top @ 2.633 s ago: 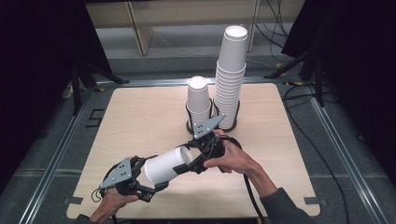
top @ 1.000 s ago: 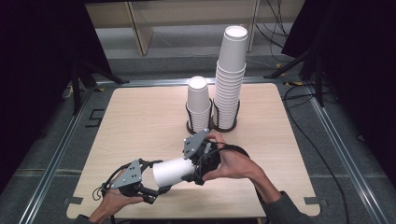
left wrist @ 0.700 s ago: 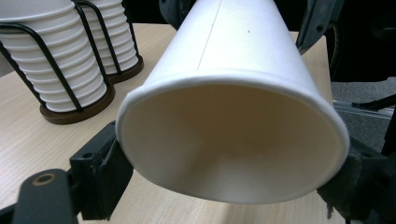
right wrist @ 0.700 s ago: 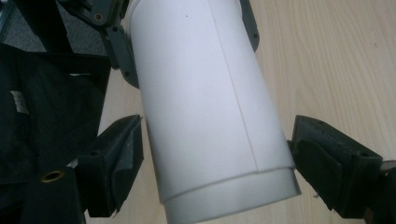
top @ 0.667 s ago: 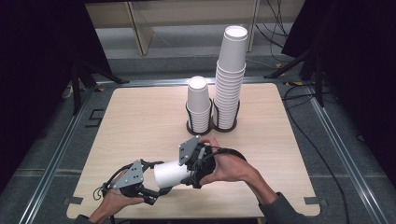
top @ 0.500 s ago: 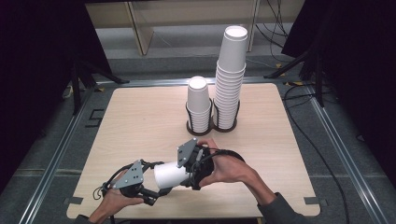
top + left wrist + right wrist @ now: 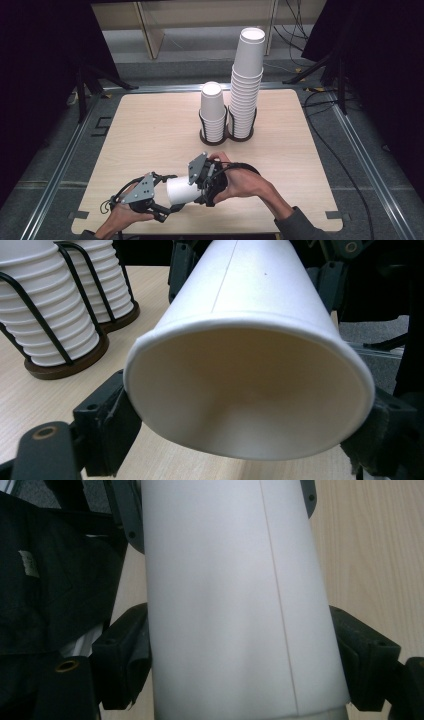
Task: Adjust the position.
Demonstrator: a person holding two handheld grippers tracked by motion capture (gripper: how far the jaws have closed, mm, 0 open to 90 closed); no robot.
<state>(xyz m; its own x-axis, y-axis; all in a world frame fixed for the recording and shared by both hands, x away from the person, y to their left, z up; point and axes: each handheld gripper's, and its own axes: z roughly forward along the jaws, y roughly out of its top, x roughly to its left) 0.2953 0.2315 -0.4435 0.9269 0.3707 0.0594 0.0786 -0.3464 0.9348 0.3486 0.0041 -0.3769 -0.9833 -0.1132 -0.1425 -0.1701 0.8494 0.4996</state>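
A single white paper cup (image 7: 179, 191) lies on its side in the air, low over the table's front edge, held between both grippers. My left gripper (image 7: 159, 204) is shut on its rim end; the open mouth (image 7: 245, 405) faces that camera, with a black jaw pressed on each side. My right gripper (image 7: 204, 186) is shut on the cup's other end, and the cup wall (image 7: 225, 595) fills the space between its jaws. A short stack of cups (image 7: 213, 111) and a tall stack (image 7: 246, 82) stand in wire holders at the back middle.
The wooden table (image 7: 150, 130) has bare surface left and right of the holders. The two stacks also appear in the left gripper view, the nearer stack (image 7: 47, 315) and the farther stack (image 7: 107, 285). Metal rails and dark stands border the table.
Both grippers have carried the cup down and toward the table's front left. The right gripper has closed in on the left one, so less of the cup shows between them.
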